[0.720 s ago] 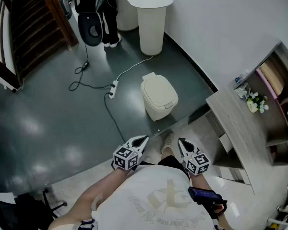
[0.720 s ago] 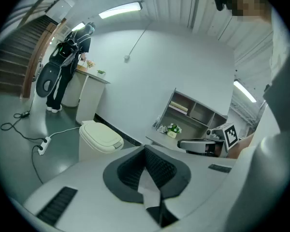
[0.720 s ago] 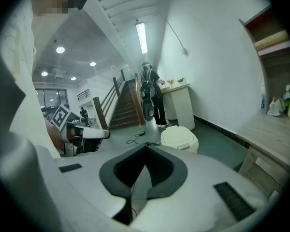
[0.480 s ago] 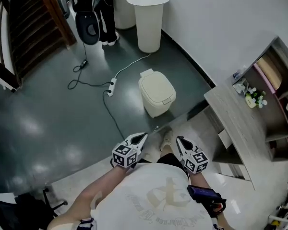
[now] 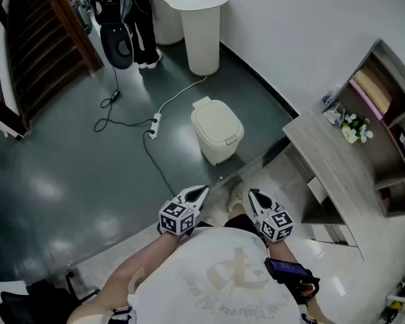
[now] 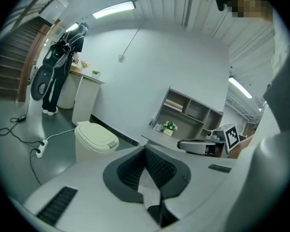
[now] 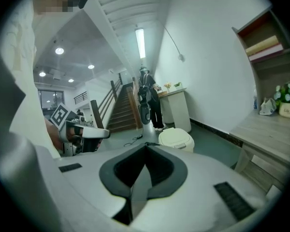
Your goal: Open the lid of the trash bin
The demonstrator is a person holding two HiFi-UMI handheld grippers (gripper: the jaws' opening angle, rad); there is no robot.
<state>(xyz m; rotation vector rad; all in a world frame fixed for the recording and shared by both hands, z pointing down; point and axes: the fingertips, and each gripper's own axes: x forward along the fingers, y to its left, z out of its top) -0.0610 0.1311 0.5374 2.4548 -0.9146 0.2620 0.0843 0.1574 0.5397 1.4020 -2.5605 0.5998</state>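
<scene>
"What stands by the white pedestal (image 5: 204, 36)?"
"A person in dark trousers (image 5: 148, 32) just left of it, with stairs (image 5: 34, 52) farther left."
"And on the floor?"
"A power strip (image 5: 154, 121) in front of it. The wooden counter (image 5: 327, 157) with flowers (image 5: 355, 128) is well to its right."

Two grippers show: one left gripper (image 5: 202, 191) and one right gripper (image 5: 252, 197), each carrying one marker cube. One small trash bin (image 5: 217, 132) sits on the floor, with one lid. Two tall white stands are at the wall, the near stand (image 5: 204, 29) and the far stand (image 5: 164, 17). There is one power strip (image 5: 154, 125), one white cable (image 5: 182, 95), one black cable (image 5: 115, 119), one desk (image 5: 324, 162), one flower pot (image 5: 354, 129), one shelf unit (image 5: 391, 137), one staircase (image 5: 40, 39) and one standing person (image 5: 131, 9).
</scene>
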